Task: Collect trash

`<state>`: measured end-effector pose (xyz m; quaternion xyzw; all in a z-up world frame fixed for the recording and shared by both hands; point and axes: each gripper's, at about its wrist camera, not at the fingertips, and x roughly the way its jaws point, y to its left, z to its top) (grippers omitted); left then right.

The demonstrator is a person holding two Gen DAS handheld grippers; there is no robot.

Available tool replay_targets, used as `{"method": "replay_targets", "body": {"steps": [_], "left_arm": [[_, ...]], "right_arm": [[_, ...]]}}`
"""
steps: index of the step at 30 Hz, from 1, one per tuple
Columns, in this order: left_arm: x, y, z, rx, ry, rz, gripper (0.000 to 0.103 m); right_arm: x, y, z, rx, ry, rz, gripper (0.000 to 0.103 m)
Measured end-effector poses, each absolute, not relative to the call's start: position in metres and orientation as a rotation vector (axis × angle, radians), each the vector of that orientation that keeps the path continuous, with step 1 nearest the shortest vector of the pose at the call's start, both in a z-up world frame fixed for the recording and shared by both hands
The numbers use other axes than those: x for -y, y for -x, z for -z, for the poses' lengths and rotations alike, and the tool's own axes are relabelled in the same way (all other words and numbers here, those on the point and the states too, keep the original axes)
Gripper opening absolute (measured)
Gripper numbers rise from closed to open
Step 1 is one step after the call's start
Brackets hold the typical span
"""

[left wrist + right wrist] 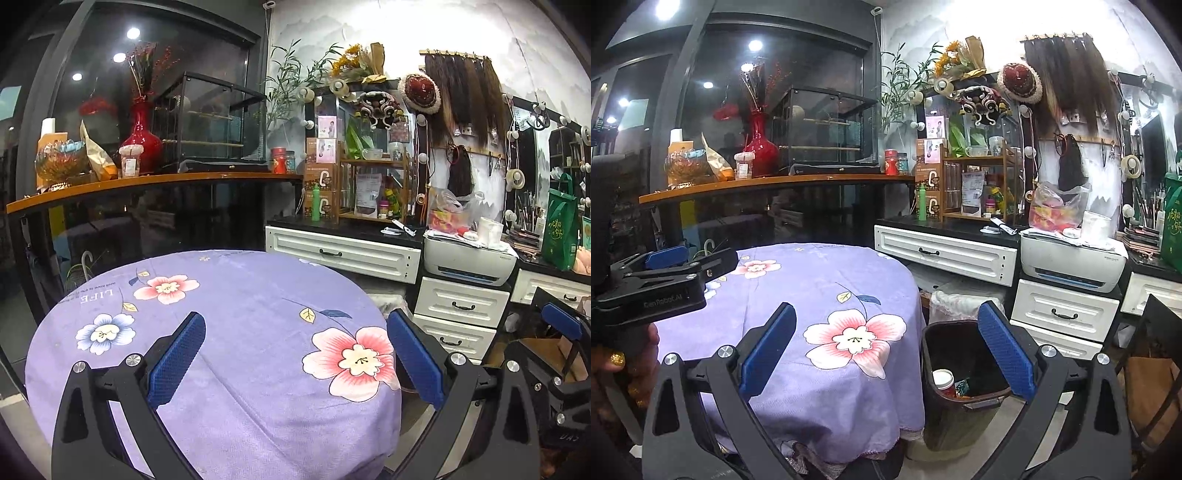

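a: left gripper [295, 354] first: its blue fingers stand wide apart with nothing between them, hanging over the near half of the round table [236, 295]. i'd guess it's held there because there's nothing on the cloth for it to take

b: and the right gripper [886, 350]?

a: same, fingers spread and empty. it sits further right, so one finger is over the cloth and the other over the trash bin [960, 413]. that reads to me like a hand parked by the drop spot

b: where's the trash itself?

a: in the bin, on the floor touching the right edge of the table. a cup [943, 380] with a white lid lies low in it beside a green wrapper [962, 386]. i see no loose trash on the table, so the job looks close to done

b: the surface?

a: a purple tablecloth [798, 295] printed with pink and blue flowers, draped over the rim

b: the room, left to right?

a: far left a wooden shelf [147, 184] with a red vase [142, 142] and a glass case [218, 122], then white drawers [343, 254] under a cluttered counter, then a printer [469, 262], and a green bag [561, 221] far right
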<state>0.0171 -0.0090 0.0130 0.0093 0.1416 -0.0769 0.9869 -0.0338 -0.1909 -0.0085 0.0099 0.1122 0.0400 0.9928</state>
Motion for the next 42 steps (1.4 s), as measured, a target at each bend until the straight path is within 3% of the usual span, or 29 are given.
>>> {"method": "replay_targets", "body": {"steps": [42], "left_arm": [[0.0094,-0.0236,-0.0049,-0.308,-0.025,0.159,0.098]], "right_arm": [[0.1930,0.0297,0.0147,-0.244,-0.020,-0.088,0.097]]}}
